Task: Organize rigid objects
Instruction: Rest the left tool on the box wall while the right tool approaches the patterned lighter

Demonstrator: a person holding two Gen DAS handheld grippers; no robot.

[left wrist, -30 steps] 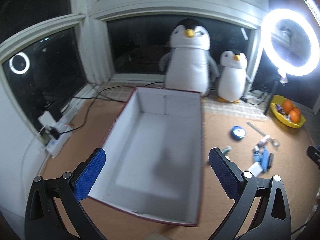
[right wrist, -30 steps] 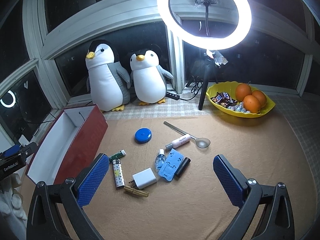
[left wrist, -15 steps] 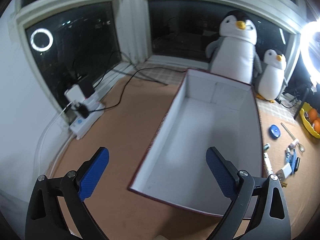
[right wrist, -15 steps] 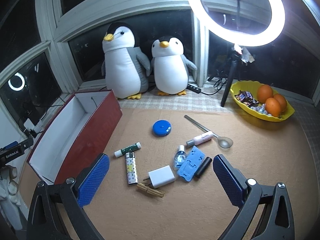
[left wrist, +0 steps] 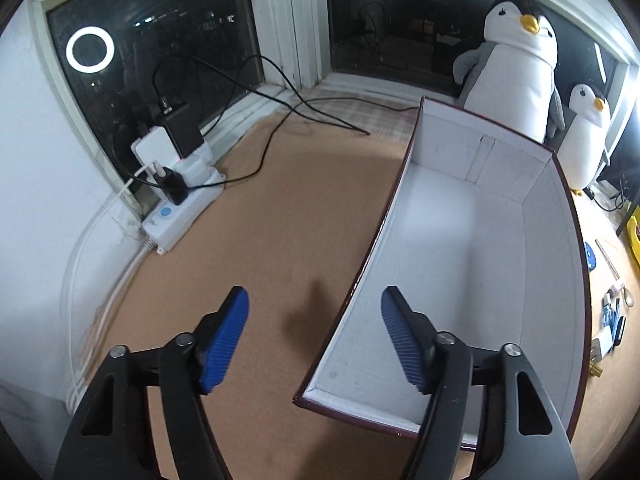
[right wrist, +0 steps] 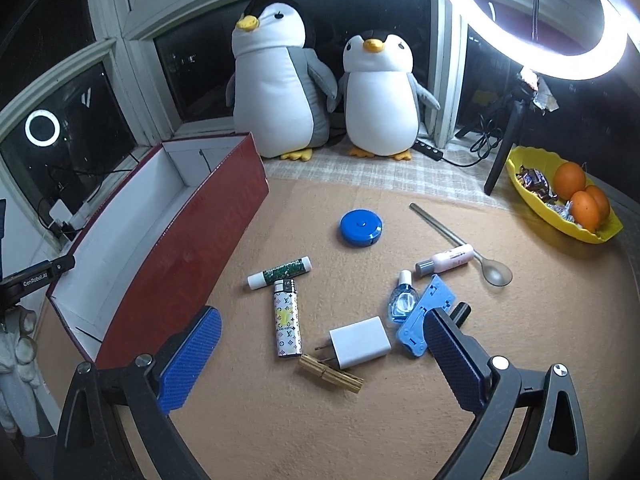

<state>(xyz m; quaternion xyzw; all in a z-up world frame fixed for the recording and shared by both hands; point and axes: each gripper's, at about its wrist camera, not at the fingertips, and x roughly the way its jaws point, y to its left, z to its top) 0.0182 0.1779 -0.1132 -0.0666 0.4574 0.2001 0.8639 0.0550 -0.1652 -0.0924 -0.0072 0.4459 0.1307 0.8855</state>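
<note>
Red box (right wrist: pixel 192 256) interior clear. Bench (left wrist: pixel 280 220) left of box open up to power strip (left wrist: pixel 180 208). Right of box, lighter (right wrist: pixel 287 322) and charger (right wrist: pixel 360 342) obstruct.

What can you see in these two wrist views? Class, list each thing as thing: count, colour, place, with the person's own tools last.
box: 1, red outside, white inside, left on mat
penguins: 2, white-grey, by window
tape measure: 1, blue, mid mat
spoon: 1, metal, right of tape measure
pink tube: 1, lying across spoon
lip balm: 1, white-green, near box
lighter: 1, patterned white
charger: 1, white
clothespin: 1, wooden
small bottle: 1, blue
phone stand: 1, blue
bowl: 1, yellow, holds oranges and sweets
ring light: 1, lit
power strip: 1, white
left gripper: jaws closing astride box wall
right gripper: open, above items
</note>
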